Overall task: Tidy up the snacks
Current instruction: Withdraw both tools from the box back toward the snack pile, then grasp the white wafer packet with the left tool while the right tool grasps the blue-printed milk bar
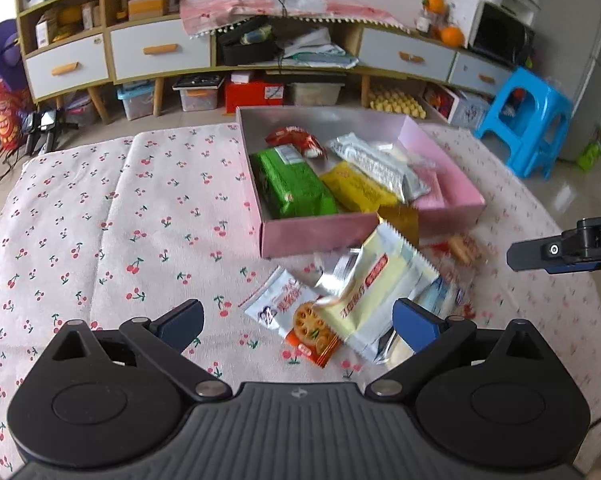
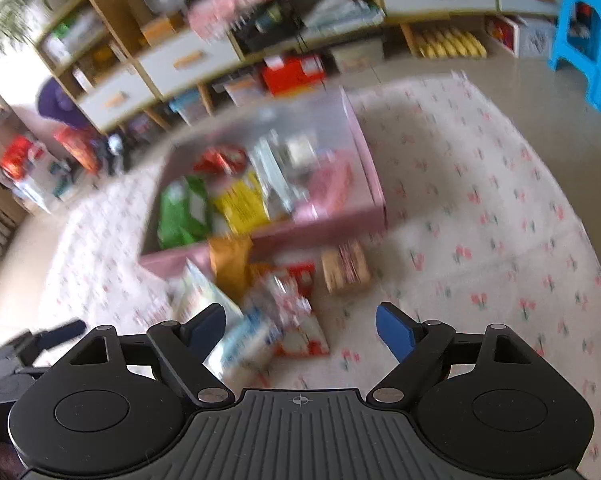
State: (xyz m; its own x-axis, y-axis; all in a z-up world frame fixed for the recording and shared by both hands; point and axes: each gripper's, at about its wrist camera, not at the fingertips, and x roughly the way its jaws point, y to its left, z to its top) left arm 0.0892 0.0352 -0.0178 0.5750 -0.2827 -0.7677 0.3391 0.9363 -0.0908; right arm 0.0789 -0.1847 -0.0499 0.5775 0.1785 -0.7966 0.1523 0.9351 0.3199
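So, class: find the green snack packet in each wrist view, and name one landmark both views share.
Left wrist: green packet right of centre, in the pink box's near-left corner.
Right wrist: green packet left of centre, blurred, same corner of the box.
Shared landmark: blue stool, at the right edge in both views.

The cherry-print cloth to the left of the pink box is bare, so tongs could pass there. To the right of the box the cloth is bare too. In front of the box a heap of snack packets blocks the way. Some overlap, and a gold packet leans on the box's front wall. The box holds a green packet, a yellow one and others, packed close, with little room left. Behind the box stand a cabinet and a blue stool.
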